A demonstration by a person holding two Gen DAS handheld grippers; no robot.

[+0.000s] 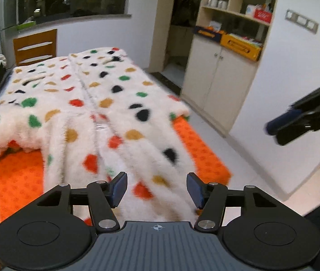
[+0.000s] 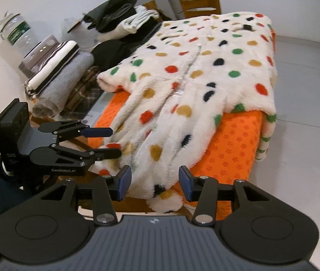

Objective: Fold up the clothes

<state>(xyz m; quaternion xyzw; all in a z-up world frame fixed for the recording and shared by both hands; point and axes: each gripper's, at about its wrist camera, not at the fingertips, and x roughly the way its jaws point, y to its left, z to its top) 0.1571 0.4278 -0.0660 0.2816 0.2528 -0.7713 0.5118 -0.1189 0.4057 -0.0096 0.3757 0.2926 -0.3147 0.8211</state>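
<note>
While flat: garment (image 1: 105, 103) over mat (image 1: 20, 180)

The left hand-held gripper (image 1: 156, 188) and the right hand-held gripper (image 2: 155, 182) both tilt downward over the near hem of the spotted fleece garment (image 1: 105, 113), jaws parted, pads gripping nothing.

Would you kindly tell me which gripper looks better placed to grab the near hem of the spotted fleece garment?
Probably the left gripper: its open jaws frame the garment squarely. The right gripper hangs at the hem's corner, partly over the orange mat.
</note>
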